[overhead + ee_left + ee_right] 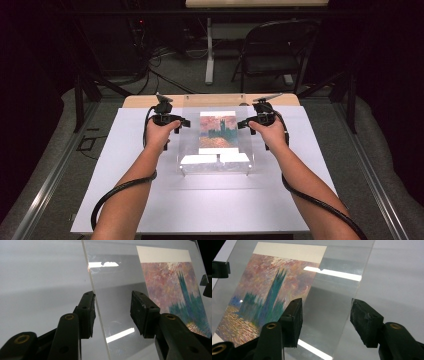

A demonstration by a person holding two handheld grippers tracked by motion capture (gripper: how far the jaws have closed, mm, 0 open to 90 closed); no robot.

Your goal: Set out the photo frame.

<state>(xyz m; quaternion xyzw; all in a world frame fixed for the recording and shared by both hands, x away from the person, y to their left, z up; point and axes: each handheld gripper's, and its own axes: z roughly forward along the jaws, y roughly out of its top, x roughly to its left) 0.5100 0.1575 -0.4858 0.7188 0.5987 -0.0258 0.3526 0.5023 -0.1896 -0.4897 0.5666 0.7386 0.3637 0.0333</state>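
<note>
Clear acrylic sheet point(216, 150) with a painted print of a dark tower under a pink sky point(218, 130) on it lies centre of the high view, on the white tabletop board point(125, 190), tilted or propped a bit toward the far edge; can't tell how it is supported. Left gripper point(173, 121) sits at the sheet's left edge, right gripper point(248, 121) at its right edge, both just above mid-frame.

In the left gripper view the sheet's edge point(98, 312) runs between the black jaws, close against the left pad; the right pad stands clear with a visible gap, so not clamped. In the right gripper view the sheet's edge point(348, 312) also sits between the jaws, left pad over the sheet face, right pad clear off the edge. Both tongs spread, straddling, nothing gripped yet.

Risks, as I judge them: the slick sheet could slip out if the pads close near the rim only; uneven closing of the two sides could twist or skid it across the board; the print could slide off when the sheet lifts; pads may land on the print instead of bare acrylic.

Count: one sheet, one print, two grippers, two white strips point(215, 159) at the sheet's near end, one folding chair point(275, 50) upper right.
</note>
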